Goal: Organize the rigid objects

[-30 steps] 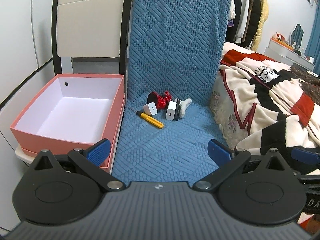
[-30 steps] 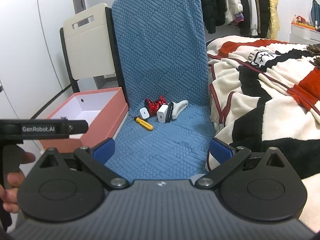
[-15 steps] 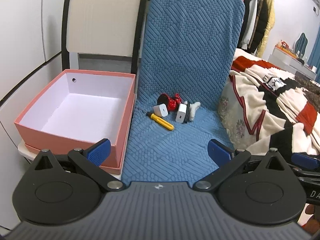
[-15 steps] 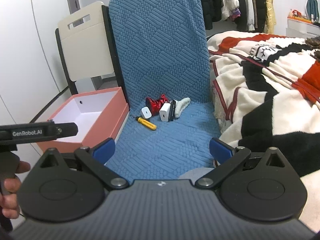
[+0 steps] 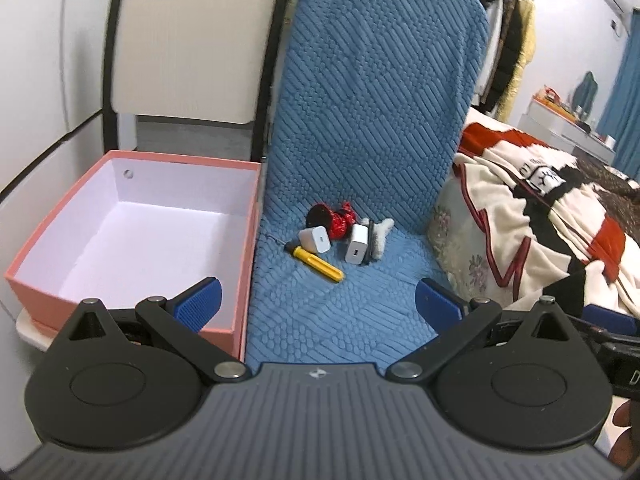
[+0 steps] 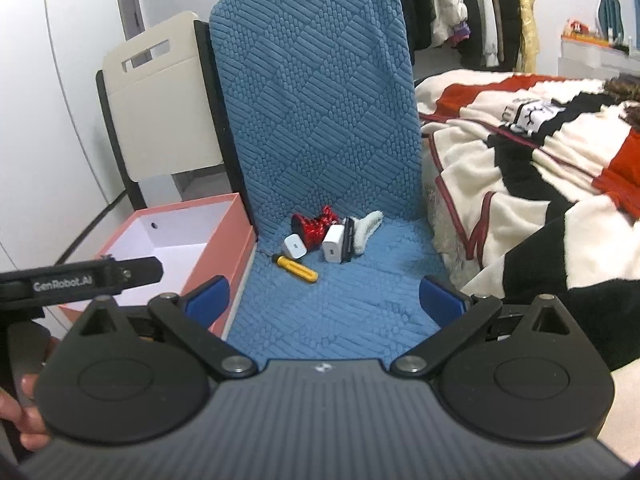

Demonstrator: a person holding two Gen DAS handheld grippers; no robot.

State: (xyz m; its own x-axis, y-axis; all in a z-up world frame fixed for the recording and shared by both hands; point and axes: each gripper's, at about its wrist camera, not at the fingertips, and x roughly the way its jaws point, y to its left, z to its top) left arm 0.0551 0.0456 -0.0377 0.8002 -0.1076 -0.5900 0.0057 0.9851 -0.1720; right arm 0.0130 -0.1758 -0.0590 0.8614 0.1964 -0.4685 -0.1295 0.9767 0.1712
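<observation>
A small pile lies at the back of the blue quilted seat [image 5: 320, 312]: a yellow utility knife [image 5: 318, 263], two white charger plugs [image 5: 315, 239] [image 5: 357, 245], a shiny red and black ornament [image 5: 335, 218] and a black-and-white fluffy piece [image 5: 379, 233]. From the right wrist view the same pile shows: knife [image 6: 296, 268], plug [image 6: 333, 245], ornament [image 6: 314, 226]. An open pink box [image 5: 132, 232] with a white inside stands left of the seat. My left gripper [image 5: 318, 308] and right gripper [image 6: 324, 300] are both open, short of the pile, holding nothing.
A cream chair back [image 5: 196, 40] rises behind the box. A bed with a striped blanket [image 5: 560, 216] borders the seat on the right. Clothes hang on a rack [image 6: 472, 8] at the back. A white wall [image 5: 40, 60] is on the left. A hand [image 6: 16, 412] holds the left gripper.
Both grippers have moved forward toward the seat, so the pile and the box look closer. The left view has swung slightly left. Jaws stay open.
</observation>
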